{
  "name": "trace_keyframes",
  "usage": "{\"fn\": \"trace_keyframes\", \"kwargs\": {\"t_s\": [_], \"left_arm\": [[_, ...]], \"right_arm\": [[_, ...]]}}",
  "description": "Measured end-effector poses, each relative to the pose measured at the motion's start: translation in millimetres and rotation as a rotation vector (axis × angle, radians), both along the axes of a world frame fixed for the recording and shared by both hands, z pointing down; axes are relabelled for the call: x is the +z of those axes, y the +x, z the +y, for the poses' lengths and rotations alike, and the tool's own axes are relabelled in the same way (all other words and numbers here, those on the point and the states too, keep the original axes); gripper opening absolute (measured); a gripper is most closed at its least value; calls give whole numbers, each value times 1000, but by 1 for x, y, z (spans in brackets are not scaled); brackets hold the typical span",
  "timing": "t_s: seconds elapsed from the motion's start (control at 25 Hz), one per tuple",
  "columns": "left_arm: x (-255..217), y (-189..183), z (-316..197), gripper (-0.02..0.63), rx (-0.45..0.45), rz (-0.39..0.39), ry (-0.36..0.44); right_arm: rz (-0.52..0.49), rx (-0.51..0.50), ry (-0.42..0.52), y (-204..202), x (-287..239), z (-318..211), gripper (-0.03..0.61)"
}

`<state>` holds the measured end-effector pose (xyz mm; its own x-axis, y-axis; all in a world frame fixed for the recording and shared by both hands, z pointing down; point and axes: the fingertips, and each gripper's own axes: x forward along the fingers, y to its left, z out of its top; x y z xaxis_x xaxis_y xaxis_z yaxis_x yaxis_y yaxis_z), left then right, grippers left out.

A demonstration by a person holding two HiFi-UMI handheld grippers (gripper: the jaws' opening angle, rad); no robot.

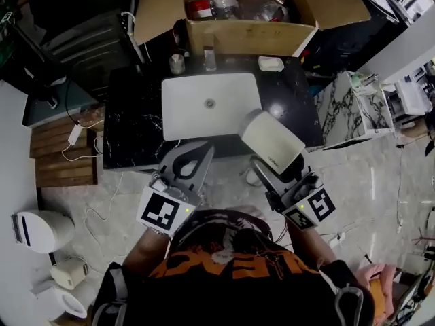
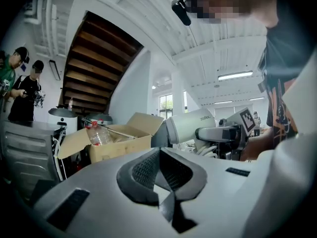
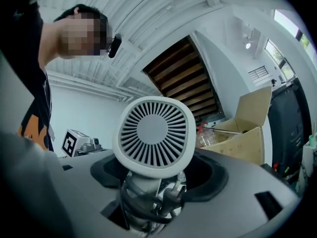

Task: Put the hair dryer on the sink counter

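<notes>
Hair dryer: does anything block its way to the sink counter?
Nothing visible does. The hair dryer, clamped in the right tongs, hangs by the sink counter's front edge; bare black top lies beside the basin.

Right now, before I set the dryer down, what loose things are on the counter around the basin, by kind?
Cup: 1
Small bottle: 1
White dish: 1
Total: 3, all along the back of the counter.
The hair dryer is not counted. It is in the right gripper.
</notes>
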<state>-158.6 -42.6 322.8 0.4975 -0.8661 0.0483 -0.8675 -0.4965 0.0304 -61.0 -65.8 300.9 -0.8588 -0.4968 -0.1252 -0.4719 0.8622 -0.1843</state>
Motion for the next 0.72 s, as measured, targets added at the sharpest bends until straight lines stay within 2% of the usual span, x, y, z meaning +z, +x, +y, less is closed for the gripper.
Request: {"fn": "trace_keyframes", "kwargs": {"t_s": [0.12,0.24,0.48,0.72], "left_arm": [[10,-21,-29,23,18,-4,-22],[20,-25,-47,22,54,5,-44],[36,-14,-86,23,87,5,-89],[37,3,-127,23,58,4,-97]], "right_arm": [[6,24,-23,-18,9,-25,334],[30,59,-58,-20,23,-44,334],[45,113,-115,0,46,-89,334],[74,114,-147,27,69,-138,334]]}}
